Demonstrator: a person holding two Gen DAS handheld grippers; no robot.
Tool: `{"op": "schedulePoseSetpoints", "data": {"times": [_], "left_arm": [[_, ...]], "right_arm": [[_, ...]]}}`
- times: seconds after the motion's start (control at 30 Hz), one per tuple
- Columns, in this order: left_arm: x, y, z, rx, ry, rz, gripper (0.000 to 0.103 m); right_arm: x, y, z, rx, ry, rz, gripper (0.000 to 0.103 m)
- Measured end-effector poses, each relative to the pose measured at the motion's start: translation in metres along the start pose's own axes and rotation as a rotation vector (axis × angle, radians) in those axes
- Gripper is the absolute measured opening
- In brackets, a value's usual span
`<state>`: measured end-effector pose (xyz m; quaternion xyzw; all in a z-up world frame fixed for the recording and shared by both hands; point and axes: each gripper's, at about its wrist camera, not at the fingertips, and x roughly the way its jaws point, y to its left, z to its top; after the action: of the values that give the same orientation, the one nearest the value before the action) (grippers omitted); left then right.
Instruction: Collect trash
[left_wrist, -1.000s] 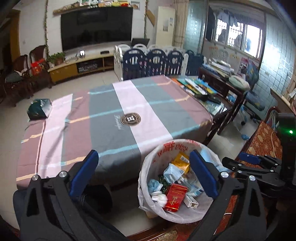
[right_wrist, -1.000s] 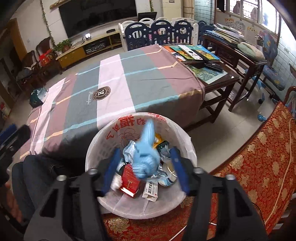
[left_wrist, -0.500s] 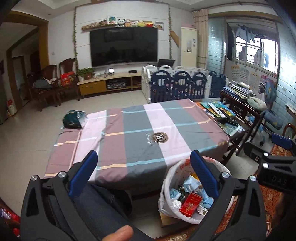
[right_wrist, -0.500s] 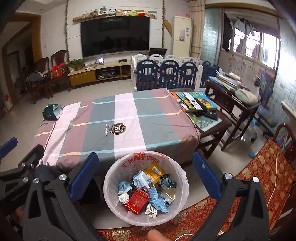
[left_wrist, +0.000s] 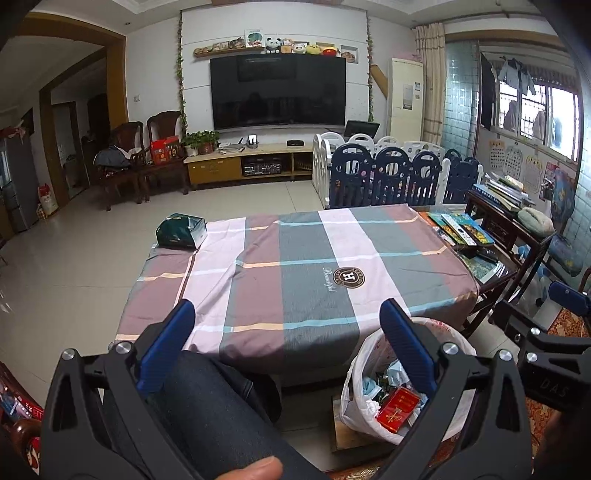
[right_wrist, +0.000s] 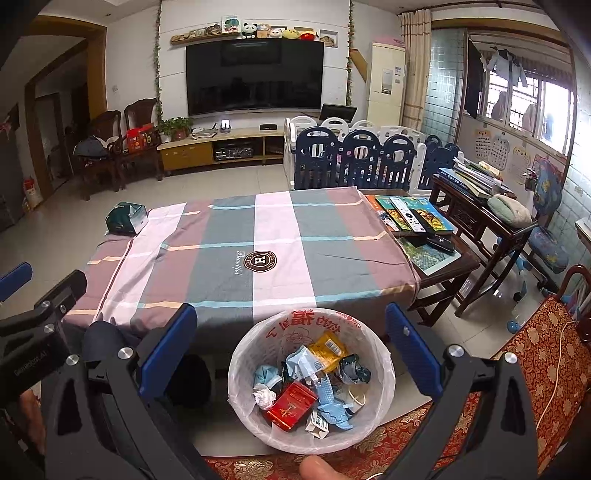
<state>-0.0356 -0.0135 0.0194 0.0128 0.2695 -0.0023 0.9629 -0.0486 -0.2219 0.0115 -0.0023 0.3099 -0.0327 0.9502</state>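
Trash (right_wrist: 314, 384) fills the lined bin (right_wrist: 380, 369) on the floor beside the striped table (right_wrist: 258, 236); the right wrist view shows its contents whole, while the left gripper (left_wrist: 286, 315) half hides it. Both grippers, the right gripper (right_wrist: 291, 321) included, gape empty.

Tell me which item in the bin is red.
The flat red box, lying at the front of the bin. The pieces around it are pale blue, white, yellow or dark green; only this box is red.

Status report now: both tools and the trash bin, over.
Left tool open, empty. Right tool open, empty. Trash bin on floor, holding trash. Nothing in the way.
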Motion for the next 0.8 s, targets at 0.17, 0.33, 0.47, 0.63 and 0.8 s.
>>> {"op": "schedulePoseSetpoints", "data": {"times": [0.17, 0.33, 0.47, 0.63, 0.8], "left_arm": [[-0.0007, 0.0008, 0.0002, -0.006, -0.003, -0.004, 0.1], [-0.0007, 0.0009, 0.0, -0.004, -0.004, -0.004, 0.1], [-0.0006, 0.0007, -0.0001, -0.004, -0.002, -0.004, 0.1], [0.0003, -0.0006, 0.0, -0.002, 0.002, -0.006, 0.1], [0.001, -0.0003, 0.0004, -0.001, 0.003, -0.007, 0.1]], "right_arm": [[0.0004, 0.001, 0.0002, 0.005, 0.001, 0.0, 0.099], [0.0007, -0.0013, -0.0012, 0.009, 0.003, -0.001, 0.099], [0.0023, -0.004, -0.002, 0.018, 0.008, -0.004, 0.099], [0.0038, -0.0054, -0.0018, 0.022, 0.017, -0.009, 0.099], [0.005, -0.0051, -0.0019, 0.024, 0.022, -0.01, 0.099]]}}
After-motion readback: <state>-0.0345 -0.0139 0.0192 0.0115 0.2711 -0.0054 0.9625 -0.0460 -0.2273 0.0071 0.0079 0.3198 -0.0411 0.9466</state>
